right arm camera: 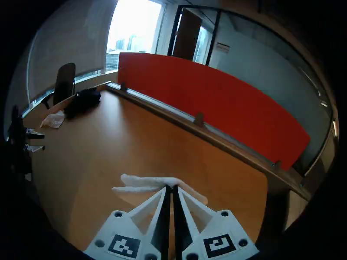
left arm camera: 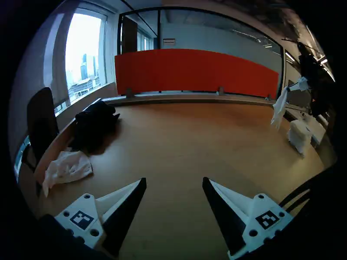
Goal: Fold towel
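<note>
Right gripper view: the right gripper [right arm camera: 171,187] pinches a white cloth towel [right arm camera: 145,182] over the brown wooden table [right arm camera: 108,138]. The left gripper [left arm camera: 173,179] gapes wide, empty.

At six o'clock, the right gripper [right arm camera: 170,189] is hiding the near edge of the crumpled white cloth towel [right arm camera: 145,181].

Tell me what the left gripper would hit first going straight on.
The left gripper, jaws open, would likely meet bare desk top first; nothing lies between. If it runs flatter, the red partition at the far edge.
</note>
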